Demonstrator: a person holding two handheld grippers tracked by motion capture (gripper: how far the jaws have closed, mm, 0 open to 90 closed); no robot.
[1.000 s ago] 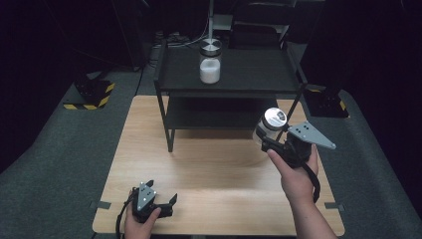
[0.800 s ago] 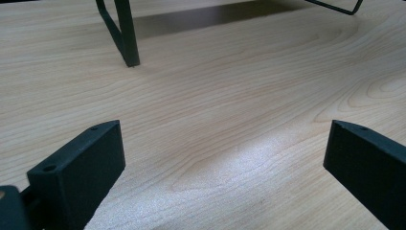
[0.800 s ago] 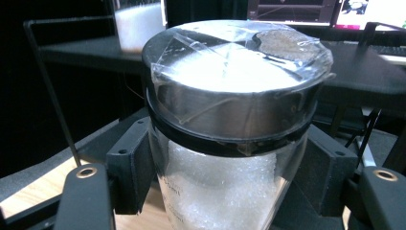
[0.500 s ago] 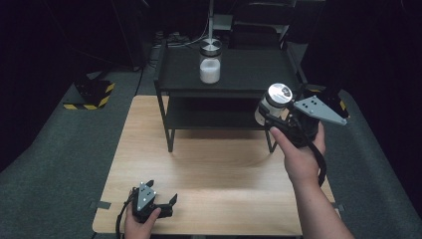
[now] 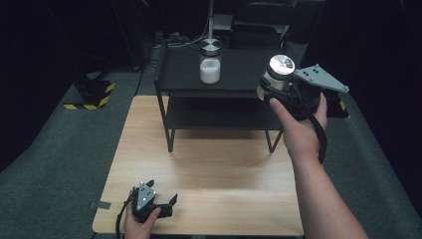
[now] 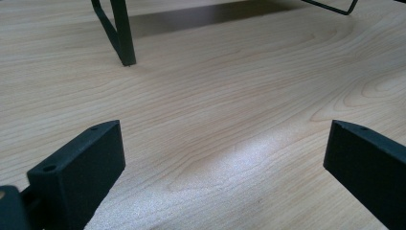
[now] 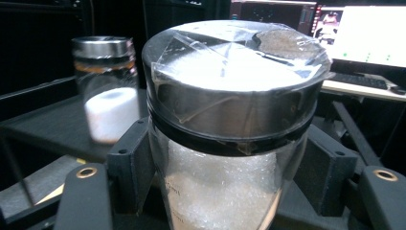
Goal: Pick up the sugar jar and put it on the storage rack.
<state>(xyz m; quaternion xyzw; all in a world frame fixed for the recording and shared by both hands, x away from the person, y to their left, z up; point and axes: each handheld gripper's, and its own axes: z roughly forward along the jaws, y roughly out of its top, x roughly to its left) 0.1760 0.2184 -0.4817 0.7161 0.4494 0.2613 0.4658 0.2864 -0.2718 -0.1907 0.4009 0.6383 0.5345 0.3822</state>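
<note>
My right gripper (image 5: 278,92) is shut on a glass jar (image 5: 275,74) with a silver lid and white grains inside, held at the right end of the black shelf's top level (image 5: 239,69). In the right gripper view the jar (image 7: 230,143) sits between the two jaws, its lid covered with clear tape. A second jar (image 5: 210,61) with white contents stands upright on the shelf's top, left of the held one, and appears as the second jar (image 7: 107,91) in the right gripper view. My left gripper (image 5: 166,204) rests open on the wooden table (image 5: 214,169) near its front left corner, nothing between its fingers (image 6: 81,167).
The black two-level shelf stands at the table's back edge on thin legs (image 6: 122,36). A lower shelf level (image 5: 219,117) sits under the top. Grey floor surrounds the table, with a yellow-black striped block (image 5: 92,94) at the left. A lit monitor (image 7: 364,33) glows behind.
My right gripper has carried the jar up and away from me, from above the table's right side to the shelf's top level. The left gripper has stayed put.
</note>
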